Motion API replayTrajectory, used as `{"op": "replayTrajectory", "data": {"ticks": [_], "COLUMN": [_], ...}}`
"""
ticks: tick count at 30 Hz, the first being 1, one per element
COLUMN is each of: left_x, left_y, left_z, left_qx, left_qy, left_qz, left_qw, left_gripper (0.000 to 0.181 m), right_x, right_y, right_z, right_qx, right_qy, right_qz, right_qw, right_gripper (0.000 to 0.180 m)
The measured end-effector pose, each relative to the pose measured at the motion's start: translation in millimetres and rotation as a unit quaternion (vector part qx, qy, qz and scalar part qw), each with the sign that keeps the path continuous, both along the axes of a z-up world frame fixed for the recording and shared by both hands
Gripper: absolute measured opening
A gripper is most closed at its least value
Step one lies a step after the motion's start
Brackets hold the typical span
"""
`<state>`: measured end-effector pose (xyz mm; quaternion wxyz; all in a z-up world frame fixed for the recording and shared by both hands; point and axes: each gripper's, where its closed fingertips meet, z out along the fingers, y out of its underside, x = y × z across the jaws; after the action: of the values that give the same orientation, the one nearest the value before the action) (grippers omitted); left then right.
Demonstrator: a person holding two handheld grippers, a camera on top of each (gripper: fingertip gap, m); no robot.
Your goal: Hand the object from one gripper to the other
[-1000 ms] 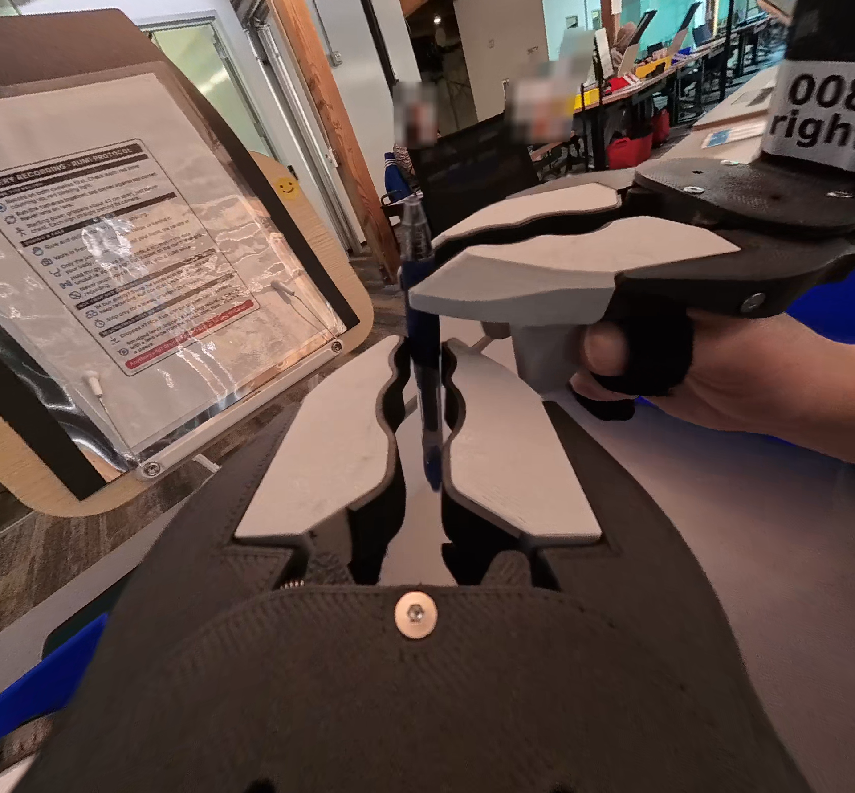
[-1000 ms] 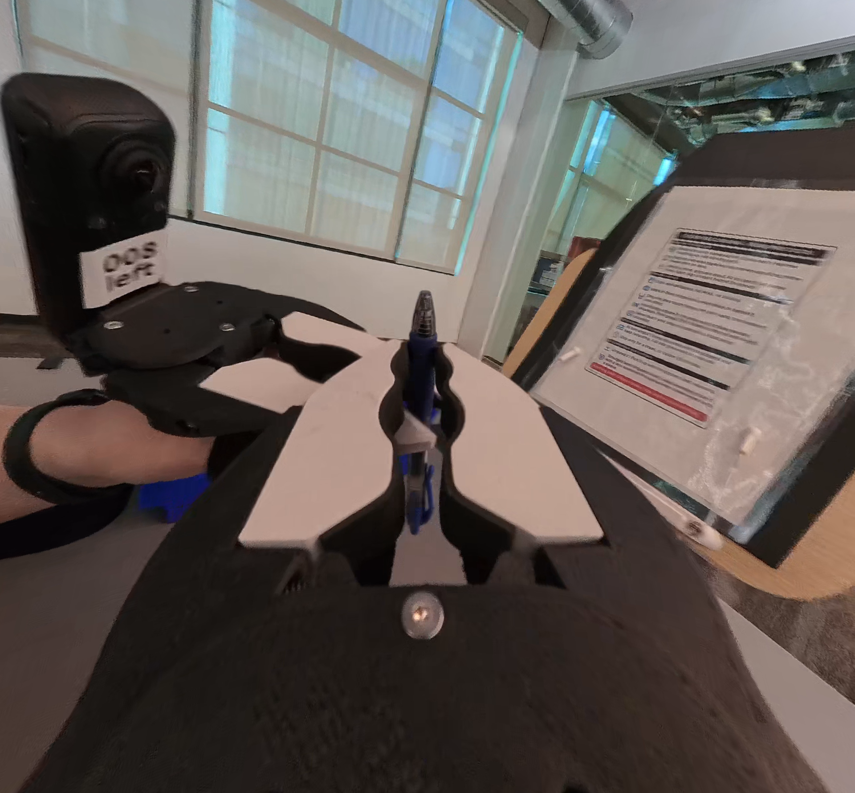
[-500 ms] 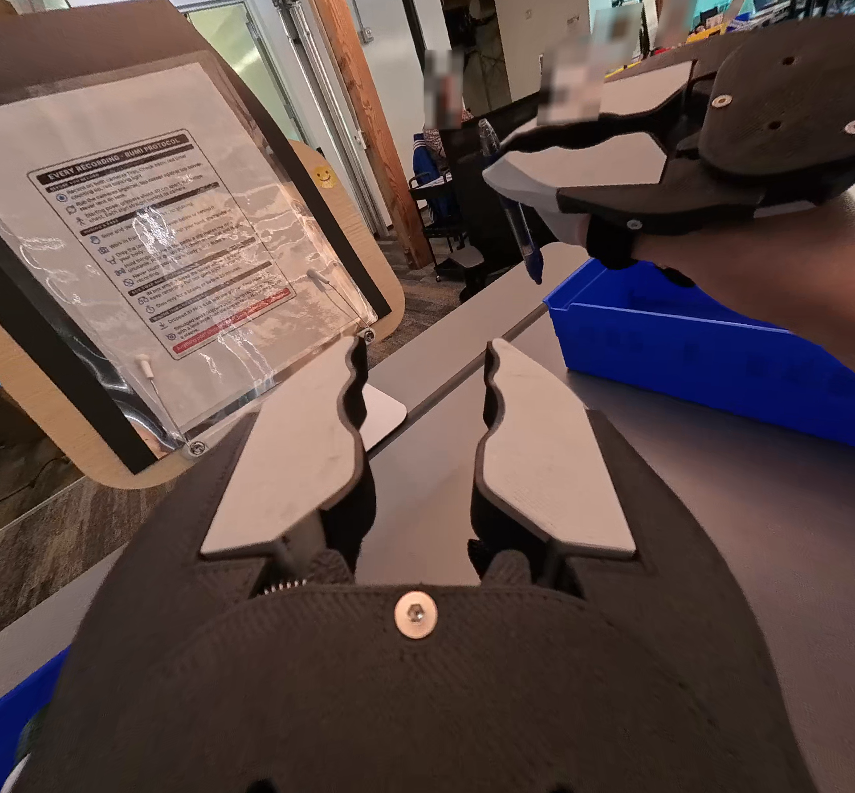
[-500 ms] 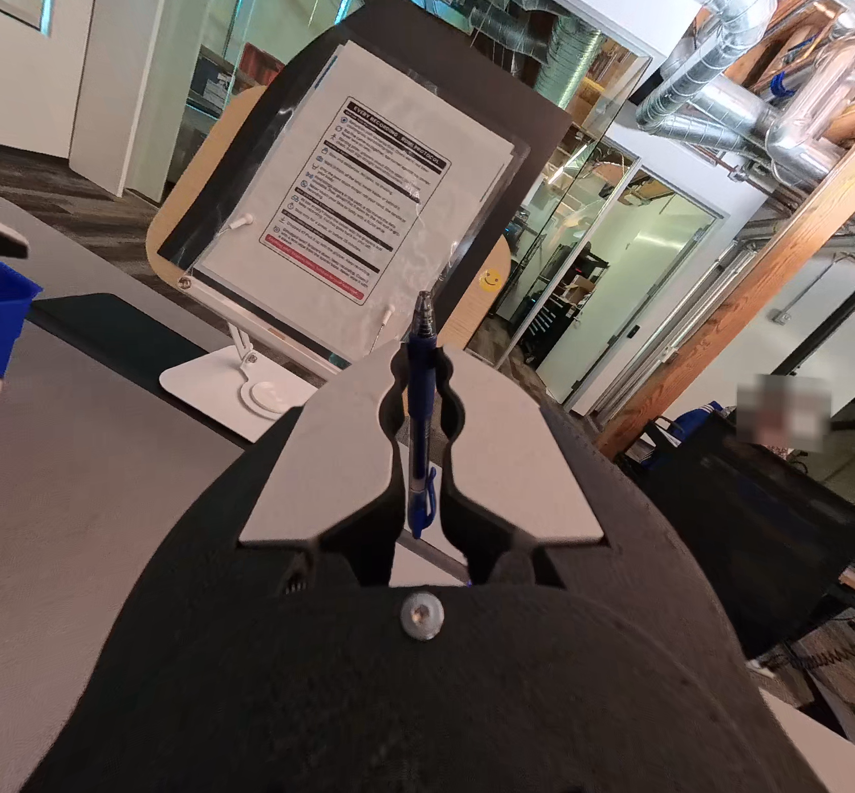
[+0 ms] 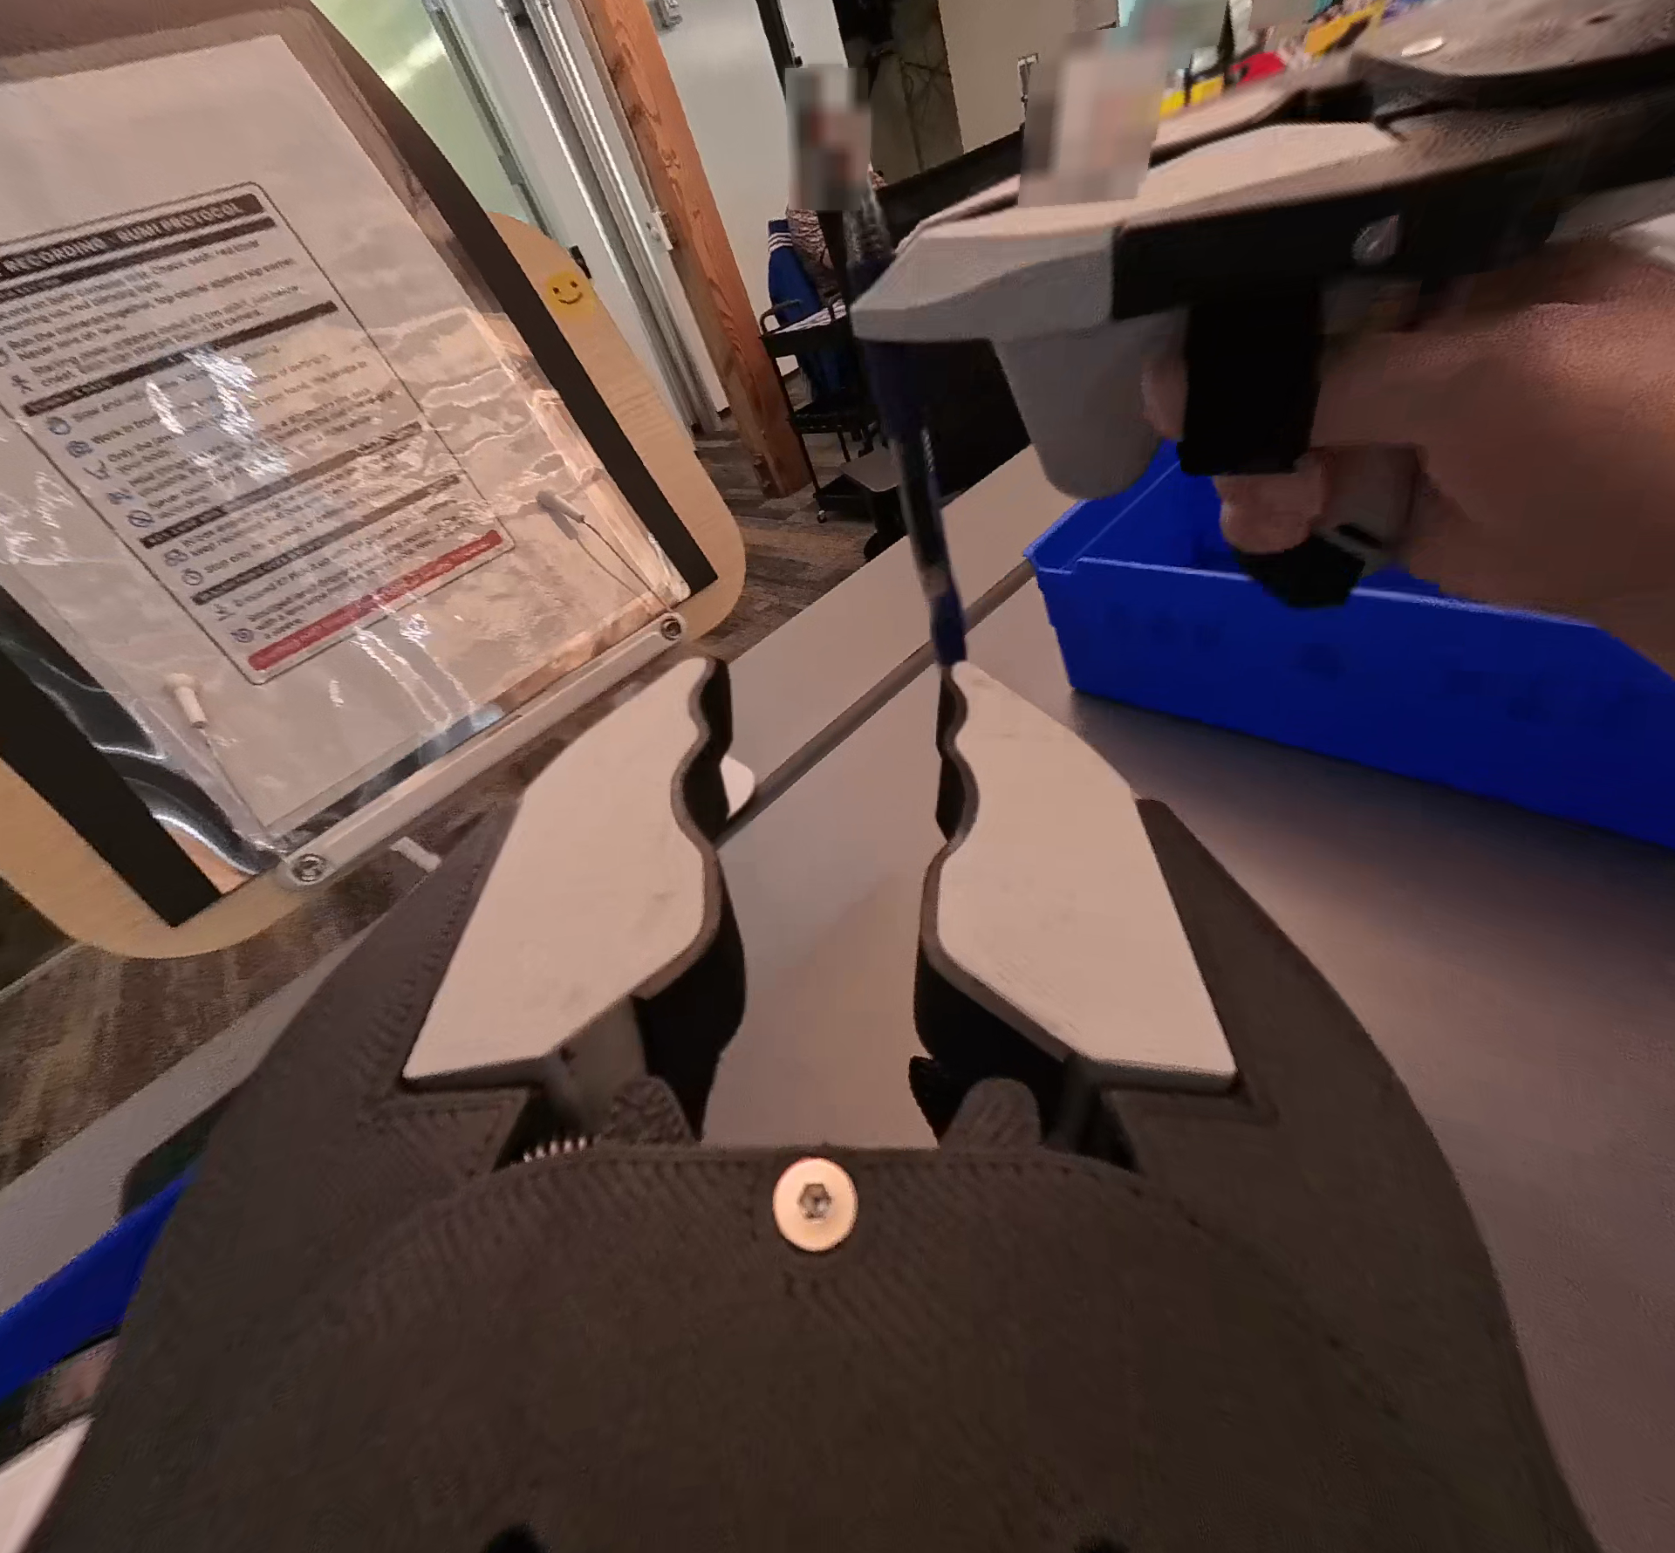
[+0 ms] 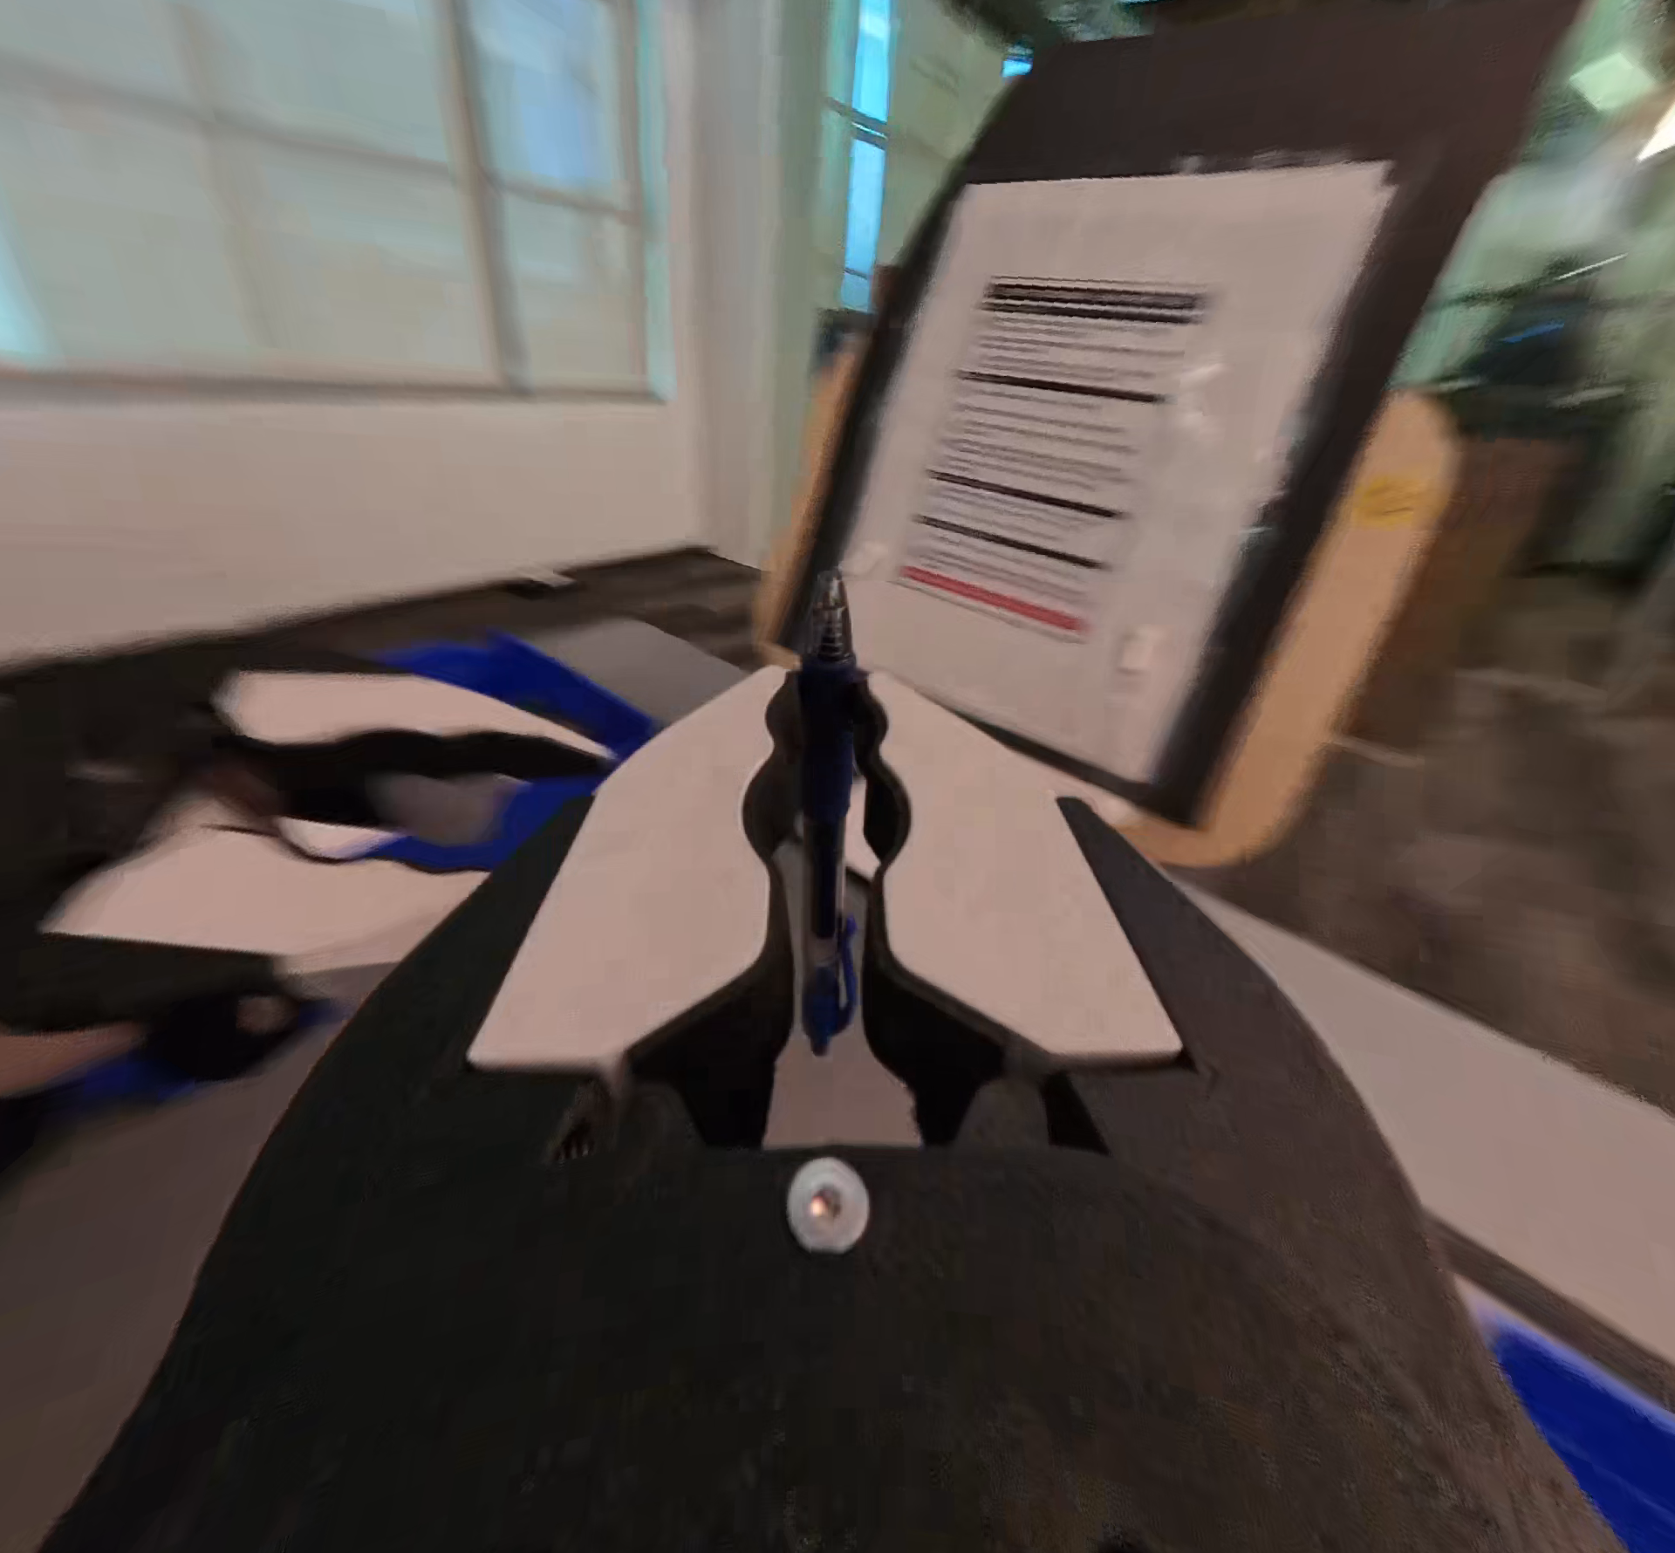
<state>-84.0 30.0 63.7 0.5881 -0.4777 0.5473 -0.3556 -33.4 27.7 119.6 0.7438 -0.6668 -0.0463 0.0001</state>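
Close wrist views, shared signboard [image 5: 272,440]

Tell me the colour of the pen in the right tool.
Dark blue pen, clear tip; right wrist view shows it best.

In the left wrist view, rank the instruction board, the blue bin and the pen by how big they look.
1. Instruction board, largest.
2. Blue bin, partly cut off, so unsure.
3. Pen, smallest.
Apparent size only: each sits at a different distance.

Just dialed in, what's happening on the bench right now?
A person is working two handheld grippers over a grey table. The right gripper is shut on a blue pen. The left gripper is open and holds nothing; in its view the pen's lower end hangs just above its right fingertip. A blue bin sits on the table beyond.
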Motion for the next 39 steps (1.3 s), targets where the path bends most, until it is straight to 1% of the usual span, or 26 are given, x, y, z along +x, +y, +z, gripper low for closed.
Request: {"op": "replayTrajectory", "data": {"ticks": [2,4,6,8,12,14,15,16,17,18,19,20,22,24,25,26,28,30,32,34,35,37,39], "left_x": [-0.7,-3.0,-4.2,-4.4,-3.9,-5.2,-5.7,-5.4,-5.4,-7.1,-10.1,-14.6,-27.0,-41.0,-47.7,-54.3,-68.7,-81.7,-84.3,-79.7,-76.8,-71.7,-68.8], "left_y": [-3.7,-7.6,-12.1,-19.5,-36.6,-49.2,-52.2,-50.5,-47.7,-45.7,-41.7,-34.9,-15.0,5.8,8.8,5.0,-11.2,-21.4,-25.8,-36.5,-42.7,-54.5,-63.6], "left_z": [4.3,10.3,11.8,10.8,6.2,4.2,3.9,4.1,6.2,11.5,19.6,30.0,51.9,69.3,77.1,85.3,100.8,113.8,117.2,111.8,108.5,102.4,97.9], "left_qx": [-0.026,-0.049,-0.074,-0.113,-0.2,-0.232,-0.241,-0.245,-0.249,-0.256,-0.266,-0.275,-0.302,-0.344,-0.37,-0.396,-0.448,-0.49,-0.529,-0.56,-0.572,-0.583,-0.583], "left_qy": [-0.014,-0.028,-0.023,-0.011,0.012,0.025,0.029,0.027,0.018,0.004,-0.017,-0.047,-0.11,-0.16,-0.174,-0.178,-0.167,-0.166,-0.163,-0.131,-0.114,-0.087,-0.068], "left_qz": [-0.01,-0.026,-0.047,-0.083,-0.172,-0.225,-0.239,-0.238,-0.235,-0.238,-0.239,-0.236,-0.22,-0.204,-0.221,-0.258,-0.356,-0.424,-0.444,-0.453,-0.456,-0.457,-0.456], "left_qw": [1.0,0.998,0.996,0.99,0.964,0.946,0.94,0.939,0.939,0.937,0.934,0.931,0.921,0.902,0.886,0.863,0.803,0.743,0.704,0.681,0.673,0.666,0.669], "left_gripper": [0.035,0.033,0.033,0.029,0.023,0.022,0.019,0.01,0.01,0.01,0.01,0.009,0.009,0.01,0.009,0.01,0.01,0.009,0.009,0.009,0.009,0.009,0.009], "right_x": [-26.6,-42.3,-48.0,-51.9,-68.0,-73.9,-76.0,-77.1,-76.3,-75.2,-72.8,-69.8,-68.1,-73.9,-78.4,-84.5,-102.3,-115.2,-121.5,-130.0,-133.5,-139.7,-141.7], "right_y": [-3.5,-6.9,-8.4,-9.8,-13.5,-13.4,-13.2,-13.4,-14.1,-15.8,-18.2,-21.5,-30.7,-38.3,-40.3,-40.5,-39.5,-43.2,-48.5,-52.0,-53.6,-59.7,-67.6], "right_z": [5.7,7.9,8.5,8.9,8.0,6.0,5.1,6.0,8.4,12.8,18.7,25.1,35.2,39.1,38.1,34.6,19.3,11.5,13.3,12.1,12.0,15.2,20.9], "right_qx": [0.01,0.005,0.002,0.003,-0.007,-0.012,-0.012,-0.007,0.001,0.017,0.04,0.063,0.1,0.131,0.141,0.147,0.14,0.172,0.223,0.244,0.25,0.268,0.287], "right_qy": [0.087,0.145,0.162,0.151,0.124,0.112,0.103,0.097,0.088,0.067,0.041,0.014,-0.052,-0.137,-0.182,-0.23,-0.325,-0.409,-0.491,-0.559,-0.58,-0.589,-0.582], "right_qz": [0.121,0.196,0.222,0.232,0.262,0.265,0.264,0.262,0.254,0.244,0.228,0.208,0.175,0.145,0.13,0.117,0.119,0.098,0.03,-0.017,-0.033,-0.043,-0.045], "right_qw": [0.989,0.97,0.961,0.961,0.957,0.958,0.959,0.96,0.963,0.967,0.972,0.976,0.978,0.971,0.964,0.955,0.928,0.891,0.842,0.792,0.775,0.761,0.76], "right_gripper": [0.011,0.012,0.012,0.011,0.011,0.012,0.012,0.011,0.011,0.017,0.03,0.038,0.04,0.039,0.039,0.039,0.039,0.037,0.034,0.03,0.028,0.028,0.025]}}
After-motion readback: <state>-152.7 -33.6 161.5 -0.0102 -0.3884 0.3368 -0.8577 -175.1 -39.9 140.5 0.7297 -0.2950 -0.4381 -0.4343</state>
